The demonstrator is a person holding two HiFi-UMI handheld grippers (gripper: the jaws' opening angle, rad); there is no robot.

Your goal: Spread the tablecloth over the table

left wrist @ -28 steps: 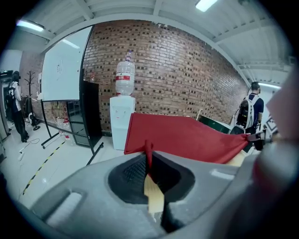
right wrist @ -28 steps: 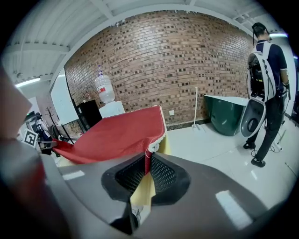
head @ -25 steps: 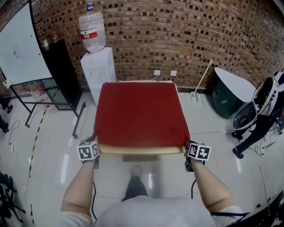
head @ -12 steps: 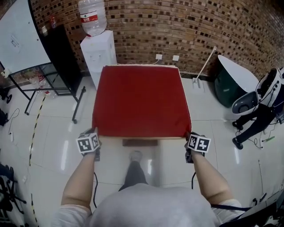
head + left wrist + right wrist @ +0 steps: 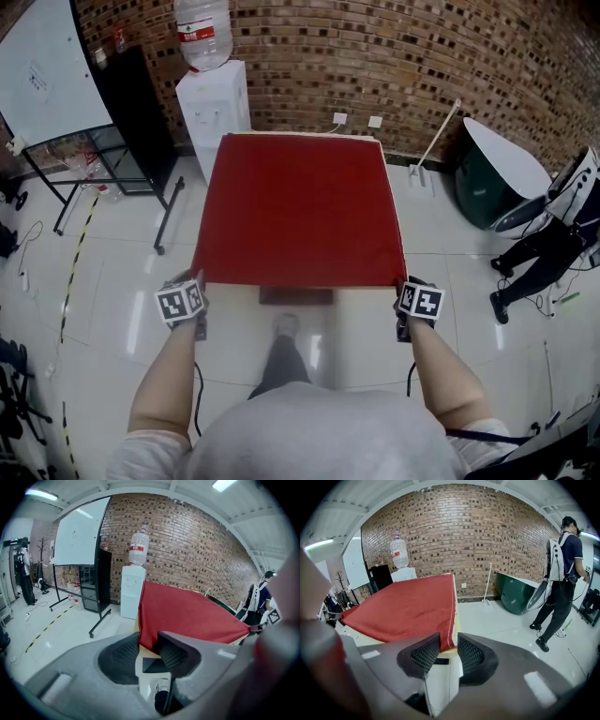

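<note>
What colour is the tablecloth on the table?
The tablecloth is plain red; the head view shows it best.

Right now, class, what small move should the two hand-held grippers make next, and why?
Probably finish releasing and draw both back. The red tablecloth covers the table, and the jaws of the left hand-held gripper and right hand-held gripper are opening, each with a near corner of the cloth between them.
</note>
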